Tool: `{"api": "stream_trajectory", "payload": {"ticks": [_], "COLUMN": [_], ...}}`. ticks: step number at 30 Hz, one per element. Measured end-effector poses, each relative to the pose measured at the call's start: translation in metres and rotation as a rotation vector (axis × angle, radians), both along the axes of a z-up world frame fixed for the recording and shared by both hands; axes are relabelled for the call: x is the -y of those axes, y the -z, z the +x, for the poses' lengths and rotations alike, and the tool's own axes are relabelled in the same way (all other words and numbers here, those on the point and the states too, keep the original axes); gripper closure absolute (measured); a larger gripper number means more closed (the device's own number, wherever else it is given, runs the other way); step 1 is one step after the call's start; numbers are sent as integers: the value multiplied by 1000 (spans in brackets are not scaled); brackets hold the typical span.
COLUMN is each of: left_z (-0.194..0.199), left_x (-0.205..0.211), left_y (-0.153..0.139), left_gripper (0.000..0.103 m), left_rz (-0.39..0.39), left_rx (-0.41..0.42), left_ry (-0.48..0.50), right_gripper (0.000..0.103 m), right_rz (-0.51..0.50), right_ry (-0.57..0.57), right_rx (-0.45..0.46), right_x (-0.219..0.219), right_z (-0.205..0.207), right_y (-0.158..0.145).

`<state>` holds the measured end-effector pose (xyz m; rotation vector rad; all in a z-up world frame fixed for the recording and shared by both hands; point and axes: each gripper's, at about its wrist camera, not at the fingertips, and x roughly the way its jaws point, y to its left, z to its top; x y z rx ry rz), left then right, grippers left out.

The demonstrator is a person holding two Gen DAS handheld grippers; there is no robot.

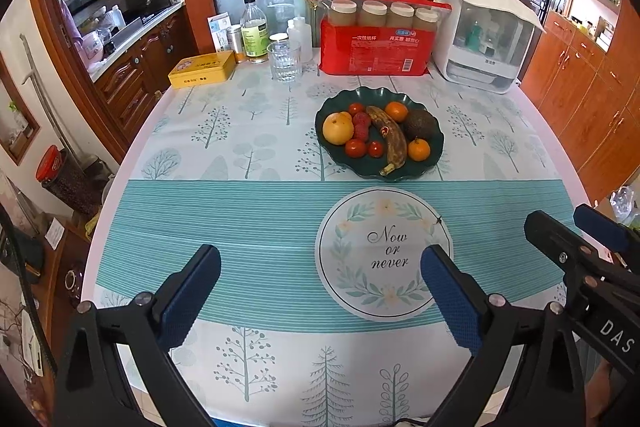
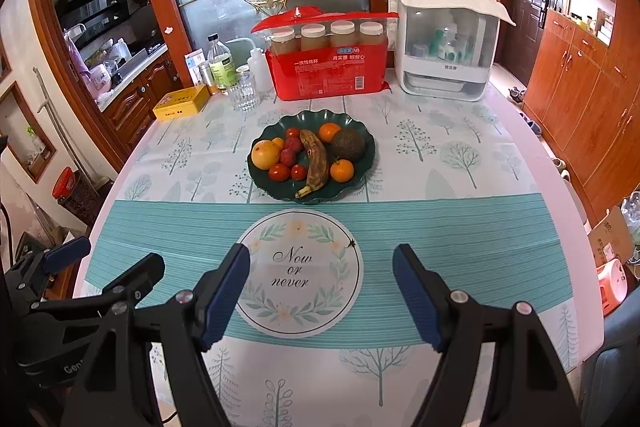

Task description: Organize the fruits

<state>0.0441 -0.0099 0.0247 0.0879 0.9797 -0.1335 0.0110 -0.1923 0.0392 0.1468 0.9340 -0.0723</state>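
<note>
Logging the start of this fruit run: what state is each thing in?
Left claw: open, empty.
Right claw: open, empty.
Green plate: holding all the fruit.
Banana: brown-spotted, lying on the plate.
Glass: upright.
Bottle: upright, capped.
Yellow tin: closed.

A red pack of paper cups (image 1: 374, 47) is standing at the desk's (image 1: 248, 163) far edge beside a white sterilizer cabinet (image 1: 482, 35). A drinking glass (image 1: 284, 61), glass bottle (image 1: 254, 31) and yellow tin (image 1: 202, 69) are sitting to its left.
</note>
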Motion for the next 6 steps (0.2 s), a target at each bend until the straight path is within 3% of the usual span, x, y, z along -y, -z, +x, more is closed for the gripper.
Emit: {"api": "stream_trajectory", "payload": {"ticks": [6], "left_z": [0], "left_x": [1], "left_y": [0], "left_gripper": [4], "left_rz": [8], "left_rx": [-2], "left_ry": [2], "right_gripper": [29], "right_rz": [2], "right_ry": [0], "right_rx": [-2], "right_x": [-1], "right_z": [0], "right_y": [1]}}
